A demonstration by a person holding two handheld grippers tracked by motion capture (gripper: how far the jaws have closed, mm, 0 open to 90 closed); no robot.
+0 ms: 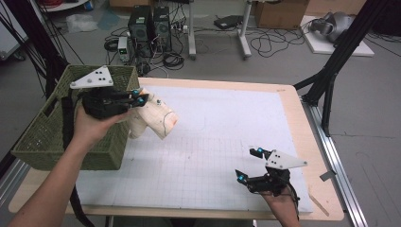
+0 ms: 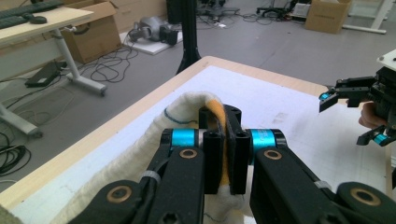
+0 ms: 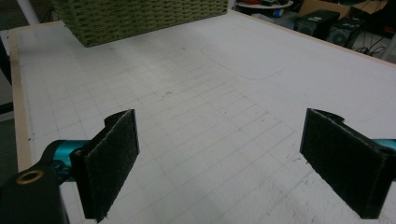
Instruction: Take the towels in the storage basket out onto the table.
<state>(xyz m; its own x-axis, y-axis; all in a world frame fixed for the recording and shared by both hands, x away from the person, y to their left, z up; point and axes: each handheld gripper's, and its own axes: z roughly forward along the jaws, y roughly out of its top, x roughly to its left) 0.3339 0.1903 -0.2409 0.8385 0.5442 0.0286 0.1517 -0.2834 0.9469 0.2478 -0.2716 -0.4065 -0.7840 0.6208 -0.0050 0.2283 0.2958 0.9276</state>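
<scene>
Item one, the cream cloth mitt [image 1: 152,118], off-white with an orange patch and dark stitching: I see it lifted off the table, hanging just beside the basket's right-hand wall, near its far corner. In the left gripper view its orange-lined edge [image 2: 215,112] is pinched between my pads.

Item two, my left gripper [image 1: 138,98]: jaws pressed together on the mitt, body held level in my hand above the basket's right rim, grey plate on top.

Item three, the green woven basket [image 1: 45,137]: it sits on the table's left end, overhanging the left edge. In the right gripper view its wall [image 3: 140,16] stands at the far end of the mat.

Item four, the white gridded mat [image 1: 213,156]: it covers the table to the right of the basket.

Item five, my right gripper [image 1: 249,164]: well apart from the basket, low over the mat's near right corner, jaws spread wide with nothing between the pads [image 3: 112,163].
</scene>
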